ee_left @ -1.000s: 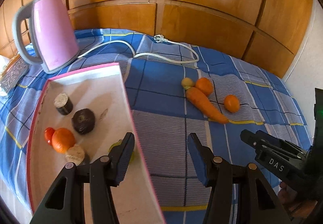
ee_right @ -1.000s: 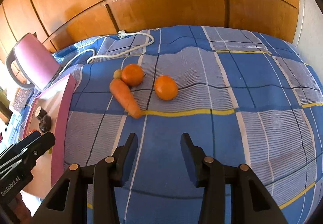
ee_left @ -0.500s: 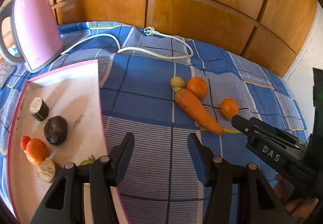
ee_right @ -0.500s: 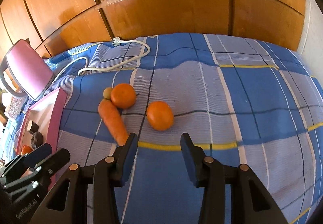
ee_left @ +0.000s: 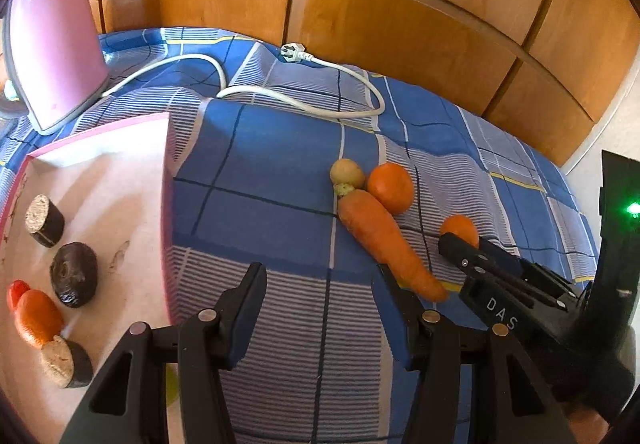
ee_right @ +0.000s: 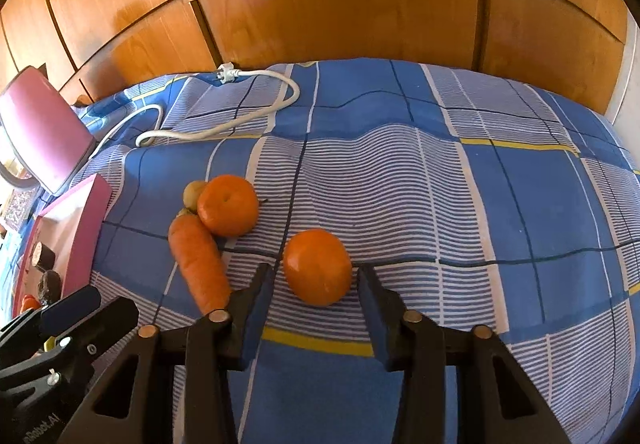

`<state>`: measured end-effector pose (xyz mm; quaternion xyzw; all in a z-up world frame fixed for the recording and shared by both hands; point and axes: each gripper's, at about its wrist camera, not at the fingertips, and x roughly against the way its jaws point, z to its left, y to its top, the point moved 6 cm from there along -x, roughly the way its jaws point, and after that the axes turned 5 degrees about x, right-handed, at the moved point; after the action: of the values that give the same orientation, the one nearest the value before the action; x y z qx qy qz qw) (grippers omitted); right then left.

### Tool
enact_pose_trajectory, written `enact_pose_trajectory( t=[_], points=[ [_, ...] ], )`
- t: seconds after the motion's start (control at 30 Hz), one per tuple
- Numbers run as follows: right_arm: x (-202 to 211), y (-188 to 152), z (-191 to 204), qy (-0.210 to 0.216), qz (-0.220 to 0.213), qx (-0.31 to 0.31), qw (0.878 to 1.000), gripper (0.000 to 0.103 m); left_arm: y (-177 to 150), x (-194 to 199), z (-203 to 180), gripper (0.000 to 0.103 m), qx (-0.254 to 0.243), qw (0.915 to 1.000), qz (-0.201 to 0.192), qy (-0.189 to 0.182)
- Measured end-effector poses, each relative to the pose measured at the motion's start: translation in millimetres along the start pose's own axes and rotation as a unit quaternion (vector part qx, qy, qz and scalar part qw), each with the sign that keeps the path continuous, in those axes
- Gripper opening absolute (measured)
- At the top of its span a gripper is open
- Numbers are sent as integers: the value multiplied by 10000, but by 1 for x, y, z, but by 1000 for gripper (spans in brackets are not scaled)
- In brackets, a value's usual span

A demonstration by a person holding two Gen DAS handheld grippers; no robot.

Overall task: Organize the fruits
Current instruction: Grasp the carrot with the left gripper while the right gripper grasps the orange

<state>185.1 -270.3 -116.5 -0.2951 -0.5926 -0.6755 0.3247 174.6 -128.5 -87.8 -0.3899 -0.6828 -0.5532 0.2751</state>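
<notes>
Two oranges lie by a carrot (ee_right: 199,263); the right hand-held gripper (ee_right: 316,284), jaws just closing, straddles the near orange (ee_right: 317,266) without touching. Left hand-held gripper (ee_left: 322,286) gapes empty.

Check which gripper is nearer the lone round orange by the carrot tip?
Right. The right gripper straddles the lone round orange, fingers not visibly touching. The left gripper hovers over bare cloth, left of the carrot.

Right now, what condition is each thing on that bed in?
Right hand-held gripper: closing around the near orange, pads not yet touching.
Left hand-held gripper: open, empty.
Carrot: lying beside the far orange.
Kettle: upright, plug lying loose.
Pink tray: partly filled.
</notes>
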Motion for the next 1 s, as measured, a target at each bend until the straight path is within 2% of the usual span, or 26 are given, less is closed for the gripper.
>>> enact_pose_trajectory(
  t=[0.4,0.73,0.87,1.0],
  points=[
    [0,2,-18,-367,-158,158,9991,34,10,-19,-12,55,153,9997,139,-157],
    [-3,-2,-21,-251,-159,64,9995,34,23,-41,-24,55,295,9990,275,-177],
    [-3,-2,-21,-211,-172,41,9996,34,25,-52,-27,52,339,9986,353,-204],
    [-4,-3,-21,-174,-167,34,9997,35,29,-57,-28,50,221,9995,152,-155]
  ],
)
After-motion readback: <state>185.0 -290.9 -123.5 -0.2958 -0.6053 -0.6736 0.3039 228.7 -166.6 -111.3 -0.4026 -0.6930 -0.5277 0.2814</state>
